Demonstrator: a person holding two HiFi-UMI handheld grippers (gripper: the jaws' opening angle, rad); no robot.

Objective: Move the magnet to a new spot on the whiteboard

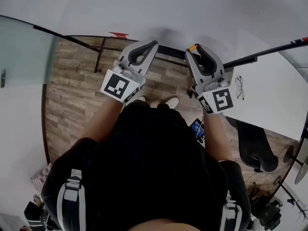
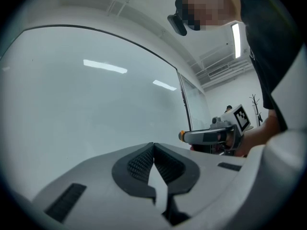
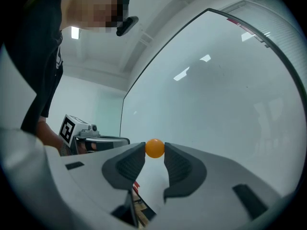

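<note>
A small orange ball-shaped magnet (image 3: 154,148) sits pinched between the tips of my right gripper (image 3: 154,150), which is shut on it. It is held up close to the pale whiteboard (image 3: 216,95); I cannot tell whether it touches the board. In the head view the magnet (image 1: 192,47) shows as an orange dot at the right gripper's (image 1: 194,48) tip. My left gripper (image 2: 153,145) is beside it, shut with nothing between its ribbed pads, also pointing at the whiteboard (image 2: 86,104). From the left gripper view the right gripper (image 2: 211,136) is off to the right.
The whiteboard's (image 1: 192,8) black frame and stand (image 1: 102,52) rise from a wood floor (image 1: 72,90). A white table (image 1: 269,95) with a pair of glasses (image 1: 239,87) stands at the right, a black chair (image 1: 255,148) below it.
</note>
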